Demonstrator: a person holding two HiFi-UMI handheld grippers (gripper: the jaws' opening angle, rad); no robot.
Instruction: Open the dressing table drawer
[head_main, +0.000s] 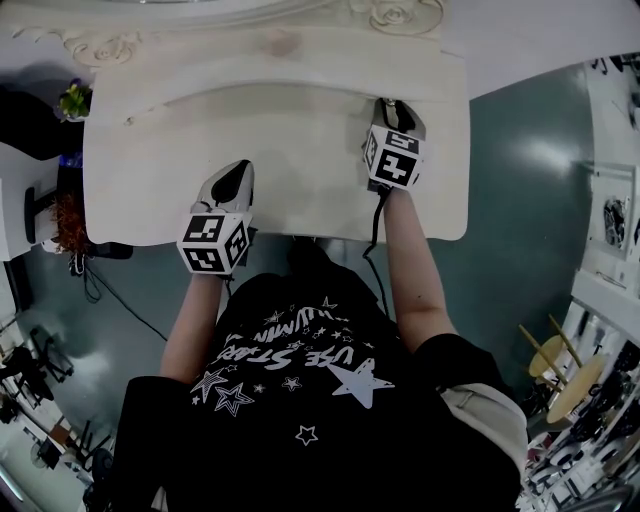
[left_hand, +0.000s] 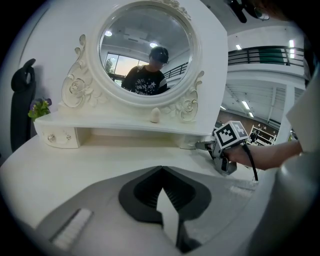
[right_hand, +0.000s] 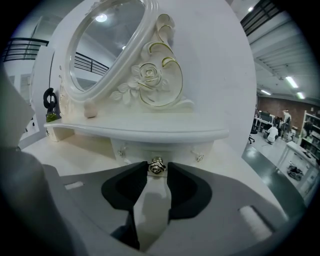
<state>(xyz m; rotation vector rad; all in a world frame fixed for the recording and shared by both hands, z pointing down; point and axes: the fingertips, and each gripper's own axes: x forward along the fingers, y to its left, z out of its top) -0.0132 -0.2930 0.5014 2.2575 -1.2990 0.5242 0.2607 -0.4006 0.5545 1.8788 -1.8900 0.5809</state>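
Note:
The white dressing table (head_main: 300, 190) has a small drawer (right_hand: 160, 149) under the right end of its shelf. A metal rose-shaped knob (right_hand: 156, 166) sits on the drawer's front. My right gripper (right_hand: 157, 169) is shut on that knob, which lies just between the jaw tips. In the head view the right gripper (head_main: 393, 104) reaches the table's back right. The left gripper view shows the right gripper (left_hand: 206, 146) against that drawer. My left gripper (head_main: 238, 170) hovers over the tabletop's front left. The left gripper (left_hand: 161, 170) is shut with nothing in it. A matching drawer (left_hand: 60, 137) sits at the shelf's left end.
An oval mirror (left_hand: 145, 50) with carved roses rises behind the shelf (left_hand: 125, 122). A small potted plant (head_main: 74, 98) and a black chair back (left_hand: 22, 95) stand at the table's left. Teal floor (head_main: 520, 200) lies to the right, with stools (head_main: 560, 370) further off.

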